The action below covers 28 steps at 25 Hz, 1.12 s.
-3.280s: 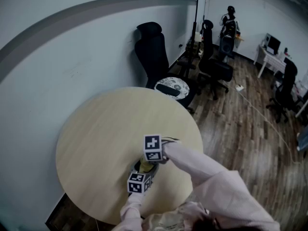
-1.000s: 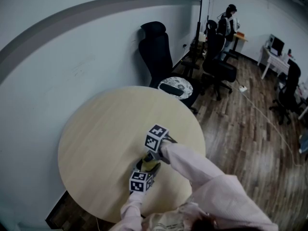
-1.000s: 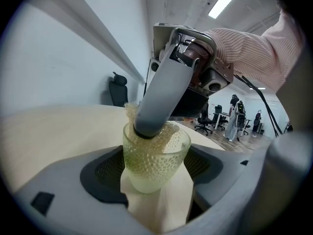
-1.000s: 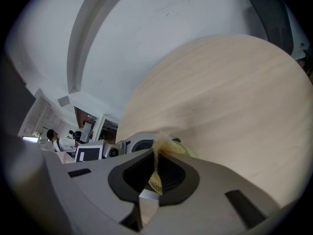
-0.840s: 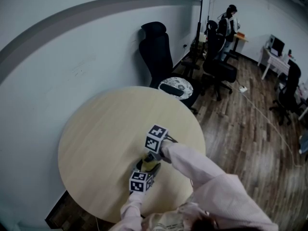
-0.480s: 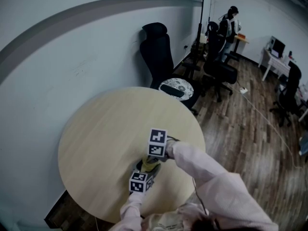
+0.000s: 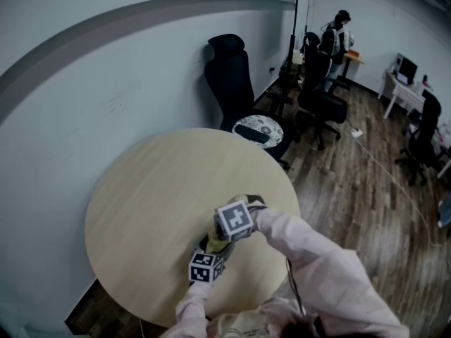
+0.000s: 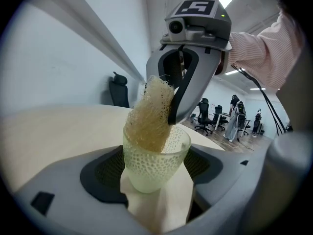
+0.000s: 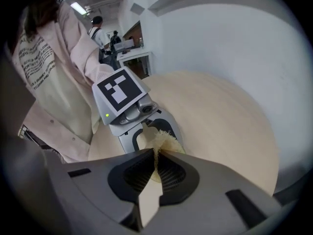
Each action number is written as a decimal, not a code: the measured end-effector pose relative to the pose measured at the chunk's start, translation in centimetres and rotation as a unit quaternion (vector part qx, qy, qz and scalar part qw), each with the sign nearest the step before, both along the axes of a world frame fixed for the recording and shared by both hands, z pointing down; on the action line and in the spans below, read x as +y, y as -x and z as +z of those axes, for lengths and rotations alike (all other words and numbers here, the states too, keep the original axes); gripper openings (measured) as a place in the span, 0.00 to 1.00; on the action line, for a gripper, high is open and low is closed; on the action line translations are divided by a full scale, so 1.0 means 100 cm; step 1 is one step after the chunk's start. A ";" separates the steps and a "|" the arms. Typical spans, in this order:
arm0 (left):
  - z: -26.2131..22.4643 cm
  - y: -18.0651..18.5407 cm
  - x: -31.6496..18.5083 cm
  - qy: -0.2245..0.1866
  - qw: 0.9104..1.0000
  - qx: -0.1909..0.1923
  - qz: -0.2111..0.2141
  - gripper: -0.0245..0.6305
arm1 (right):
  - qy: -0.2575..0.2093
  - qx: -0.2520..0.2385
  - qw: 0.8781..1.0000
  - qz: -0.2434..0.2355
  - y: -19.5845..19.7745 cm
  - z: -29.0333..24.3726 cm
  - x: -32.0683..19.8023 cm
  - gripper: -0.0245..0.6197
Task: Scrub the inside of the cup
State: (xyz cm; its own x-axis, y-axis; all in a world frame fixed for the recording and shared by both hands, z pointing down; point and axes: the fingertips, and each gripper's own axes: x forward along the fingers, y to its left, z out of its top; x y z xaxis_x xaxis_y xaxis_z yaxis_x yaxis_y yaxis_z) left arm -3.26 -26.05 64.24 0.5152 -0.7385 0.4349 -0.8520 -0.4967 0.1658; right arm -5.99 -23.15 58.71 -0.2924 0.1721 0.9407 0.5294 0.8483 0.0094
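Note:
A pale, see-through textured cup (image 8: 155,163) stands upright between the pads of my left gripper (image 8: 154,170), which is shut on it just above the round table. A tan fibrous scrubber (image 8: 149,119) reaches down into the cup's mouth, leaning against its left inner wall. My right gripper (image 9: 156,164) is shut on that scrubber (image 9: 165,139) and points steeply down from above the cup rim (image 9: 180,148). In the head view both marker cubes sit close together at the table's near edge, right gripper (image 7: 224,236) over left gripper (image 7: 209,258), and they hide most of the cup.
The beige round table (image 7: 155,189) carries nothing else. Behind it stand a black office chair (image 7: 229,69) and a round patterned stool (image 7: 257,129). More chairs, desks and a standing person (image 7: 338,30) are at the far right, on wooden flooring.
My right gripper has rolled about its own axis over the cup, so its marker cube shows a different face. The left gripper and the cup have stayed put.

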 end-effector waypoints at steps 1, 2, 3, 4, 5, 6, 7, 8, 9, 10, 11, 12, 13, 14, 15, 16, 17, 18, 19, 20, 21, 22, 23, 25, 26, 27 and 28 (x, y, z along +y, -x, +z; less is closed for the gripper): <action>0.000 0.000 0.000 0.000 1.000 0.001 -0.001 0.61 | -0.016 -0.003 1.000 -0.019 0.000 -0.002 0.001 0.08; 0.000 0.001 0.000 0.001 1.000 0.003 -0.002 0.61 | -0.034 -0.002 0.999 -0.038 -0.001 -0.001 0.001 0.08; 0.000 0.001 0.001 0.002 1.000 0.004 -0.003 0.61 | -0.052 0.005 0.997 -0.055 -0.004 0.000 0.001 0.08; -0.001 0.001 0.001 0.002 1.000 0.006 -0.004 0.61 | -0.068 0.016 0.995 -0.069 -0.008 0.003 0.000 0.08; -0.001 0.001 0.000 0.002 1.000 0.005 -0.005 0.61 | -0.079 0.025 0.993 -0.078 -0.011 0.005 0.000 0.08; 0.000 0.001 0.000 0.001 1.000 0.003 -0.004 0.61 | -0.086 0.031 0.992 -0.084 -0.013 0.007 0.000 0.08; 0.000 0.000 0.000 0.000 1.000 0.001 -0.004 0.61 | -0.091 0.034 0.991 -0.088 -0.014 0.008 0.000 0.08; 0.000 0.000 0.001 0.000 1.000 0.000 -0.004 0.61 | -0.096 0.036 0.990 -0.092 -0.016 0.009 -0.001 0.08; 0.000 0.000 0.001 0.000 1.000 -0.001 -0.003 0.61 | -0.102 0.037 0.990 -0.095 -0.017 0.010 -0.001 0.08; 0.000 0.000 0.000 0.000 1.000 -0.001 -0.003 0.61 | -0.107 0.038 0.989 -0.097 -0.018 0.011 -0.003 0.08; 0.000 0.000 0.000 -0.001 1.000 -0.002 -0.003 0.61 | -0.111 0.039 0.988 -0.099 -0.018 0.012 -0.004 0.08; 0.000 0.000 -0.001 -0.001 1.000 -0.002 -0.003 0.61 | -0.114 0.041 0.988 -0.100 -0.019 0.013 -0.005 0.08; 0.000 0.000 -0.001 -0.001 1.000 -0.002 -0.004 0.61 | -0.116 0.043 0.987 -0.101 -0.019 0.015 -0.006 0.08; 0.000 0.001 -0.002 -0.002 1.000 -0.002 -0.004 0.61 | -0.118 0.047 0.987 -0.102 -0.020 0.017 -0.007 0.08; 0.001 0.001 -0.002 -0.002 1.000 -0.002 -0.004 0.61 | -0.120 0.050 0.986 -0.101 -0.021 0.019 -0.007 0.08; 0.001 0.001 -0.002 -0.002 1.000 -0.002 -0.004 0.61 | -0.120 0.053 0.986 -0.099 -0.022 0.020 -0.007 0.08; 0.001 0.001 -0.001 -0.002 1.000 -0.002 -0.004 0.61 | -0.120 0.056 0.987 -0.094 -0.023 0.022 -0.008 0.08; 0.001 0.001 -0.001 -0.002 1.000 -0.003 -0.004 0.61 | -0.119 0.056 0.988 -0.087 -0.024 0.023 -0.009 0.08; 0.001 0.000 -0.001 -0.002 1.000 -0.003 -0.004 0.61 | -0.117 0.053 0.989 -0.077 -0.024 0.023 -0.011 0.08; 0.001 0.000 -0.001 -0.002 1.000 -0.003 -0.004 0.61 | -0.112 0.050 0.990 -0.065 -0.023 0.023 -0.011 0.08; 0.001 0.000 -0.001 -0.002 1.000 -0.003 -0.004 0.61 | -0.105 0.049 0.992 -0.052 -0.023 0.023 -0.011 0.08; 0.001 0.000 -0.001 -0.002 1.000 -0.004 -0.004 0.61 | -0.097 0.051 0.993 -0.040 -0.022 0.023 -0.010 0.08; 0.001 0.000 -0.001 -0.002 1.000 -0.004 -0.004 0.61 | -0.092 0.051 0.994 -0.030 -0.020 0.022 -0.010 0.08; 0.000 0.000 -0.002 -0.003 1.000 -0.004 -0.004 0.61 | -0.084 0.047 0.995 -0.011 -0.013 0.022 -0.011 0.08; 0.000 0.000 -0.002 -0.003 1.000 -0.004 -0.004 0.61 | -0.077 0.048 0.996 -0.002 -0.012 0.023 -0.010 0.08; 0.000 0.000 -0.002 -0.002 1.000 -0.004 -0.004 0.61 | -0.068 0.051 0.996 0.006 -0.011 0.024 -0.009 0.08; 0.000 0.000 -0.002 -0.002 1.000 -0.004 -0.004 0.61 | -0.060 0.056 0.997 0.013 -0.012 0.025 -0.007 0.08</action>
State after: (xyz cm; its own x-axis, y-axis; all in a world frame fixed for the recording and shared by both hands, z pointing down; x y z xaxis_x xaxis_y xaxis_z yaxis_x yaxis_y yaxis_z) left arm -3.25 -26.27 64.29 0.5057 -0.7441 0.4365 -0.8572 -0.4908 0.1563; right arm -4.83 -23.84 61.18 -0.1868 0.0503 0.9811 0.5112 0.8578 0.0533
